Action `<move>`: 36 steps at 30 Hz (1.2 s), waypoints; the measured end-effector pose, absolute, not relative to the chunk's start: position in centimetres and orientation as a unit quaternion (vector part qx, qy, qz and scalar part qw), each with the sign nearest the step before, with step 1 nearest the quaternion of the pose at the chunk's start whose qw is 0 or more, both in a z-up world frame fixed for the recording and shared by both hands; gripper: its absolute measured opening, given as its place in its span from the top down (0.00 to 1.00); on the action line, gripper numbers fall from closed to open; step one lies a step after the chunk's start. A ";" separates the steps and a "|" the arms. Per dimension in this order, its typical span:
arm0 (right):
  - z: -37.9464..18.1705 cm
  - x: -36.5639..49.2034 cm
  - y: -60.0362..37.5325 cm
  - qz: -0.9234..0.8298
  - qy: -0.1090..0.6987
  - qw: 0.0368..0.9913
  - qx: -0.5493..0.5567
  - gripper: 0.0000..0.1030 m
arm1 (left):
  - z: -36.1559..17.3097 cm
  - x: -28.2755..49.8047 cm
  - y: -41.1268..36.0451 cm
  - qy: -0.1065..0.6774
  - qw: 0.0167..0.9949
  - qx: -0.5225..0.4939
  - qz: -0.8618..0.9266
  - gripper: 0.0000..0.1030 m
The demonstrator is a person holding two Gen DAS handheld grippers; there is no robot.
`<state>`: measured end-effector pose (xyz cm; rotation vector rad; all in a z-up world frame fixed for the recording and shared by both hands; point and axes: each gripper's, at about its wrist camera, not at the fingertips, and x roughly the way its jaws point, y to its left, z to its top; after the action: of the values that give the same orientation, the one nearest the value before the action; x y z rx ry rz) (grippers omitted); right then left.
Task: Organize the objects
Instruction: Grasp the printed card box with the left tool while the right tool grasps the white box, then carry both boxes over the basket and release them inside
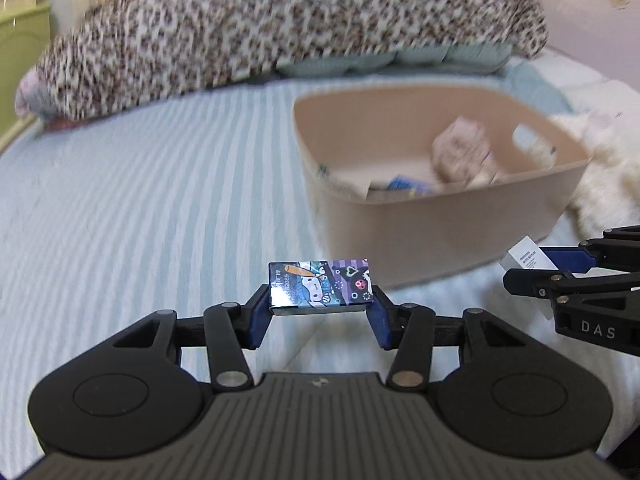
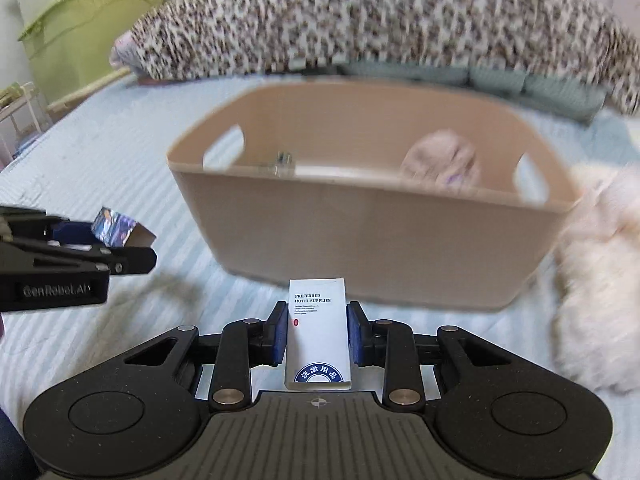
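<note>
Left wrist view, cartoon box: one small printed cartoon box [image 1: 320,286], pinched across its ends by the left claw [image 1: 320,312], held above the striped bed [image 1: 140,200], just short of the bin.
Right wrist view, hotel box: one white hotel supplies box [image 2: 318,332], gripped at its sides by the right claw [image 2: 318,334], pointing at the bin's near wall.
Bin: one beige bin [image 2: 380,232] with cut-out handles, sitting on the bed; inside it a pale crumpled bundle [image 2: 440,162], something blue [image 1: 404,184] and a small item by the far wall I can't make out.
Risk, left: the grip sits only at the box's ends, so I'd expect a twist or slip if it bumps the rim.
Risk, right: the box is below rim height; pushed forward without lifting, it would likely hit the wall and shove the bin.
Risk, both: the claws are close together, so they could collide over the opening.
Around: one leopard-print blanket [image 2: 380,20], one white fluffy thing [image 2: 596,280], one green cabinet [image 2: 88,28].
</note>
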<state>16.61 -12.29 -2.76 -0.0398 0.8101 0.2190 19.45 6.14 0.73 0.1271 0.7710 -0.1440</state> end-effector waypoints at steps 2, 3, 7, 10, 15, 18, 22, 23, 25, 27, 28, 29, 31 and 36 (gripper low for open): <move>-1.1 16.5 -13.3 0.104 0.375 0.921 -0.015 0.73 | 2.4 19.1 5.5 0.356 0.930 0.061 -0.073 0.49; -0.3 16.3 -13.7 0.102 0.366 0.925 -0.011 0.73 | 3.1 19.0 5.1 0.348 0.933 0.060 -0.075 0.49; 3.1 16.2 -15.4 0.090 0.318 0.944 -0.007 0.73 | 5.3 19.2 4.1 0.319 0.942 0.059 -0.080 0.49; 4.7 16.9 -16.5 0.083 0.292 0.953 0.001 0.73 | 6.5 20.1 3.4 0.301 0.948 0.067 -0.083 0.49; 6.1 18.7 -18.1 0.065 0.264 0.962 0.005 0.73 | 7.4 22.6 2.3 0.290 0.951 0.072 -0.077 0.49; 6.0 20.5 -19.0 0.057 0.260 0.964 0.018 0.73 | 7.2 24.6 0.9 0.292 0.950 0.081 -0.072 0.49; 4.3 23.4 -19.9 0.048 0.287 0.956 0.033 0.72 | 5.6 27.3 -0.9 0.310 0.943 0.100 -0.061 0.49; 3.6 24.1 -20.1 0.046 0.295 0.954 0.037 0.72 | 5.0 28.0 -1.4 0.318 0.941 0.103 -0.057 0.49; 2.4 25.0 -20.3 0.039 0.307 0.950 0.037 0.72 | 3.8 29.2 -1.9 0.336 0.935 0.104 -0.049 0.49; 1.3 25.7 -20.2 0.033 0.316 0.947 0.037 0.72 | 2.5 30.2 -2.2 0.359 0.927 0.100 -0.041 0.49; 0.7 25.7 -20.2 0.031 0.320 0.946 0.038 0.72 | 1.9 30.7 -2.3 0.370 0.923 0.097 -0.035 0.49; 0.2 26.0 -20.2 0.030 0.327 0.944 0.039 0.72 | 1.2 31.1 -2.4 0.382 0.919 0.094 -0.029 0.49; -0.5 26.4 -20.1 0.029 0.336 0.941 0.041 0.72 | 0.2 31.6 -2.3 0.402 0.911 0.088 -0.021 0.49; -1.1 26.6 -20.0 0.031 0.349 0.936 0.032 0.51 | -0.4 30.9 -2.1 0.410 0.908 0.083 -0.021 0.45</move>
<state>26.59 -20.03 -1.08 0.0648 0.7128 0.0627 30.92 -2.12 -0.36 0.1711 0.8458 -0.0427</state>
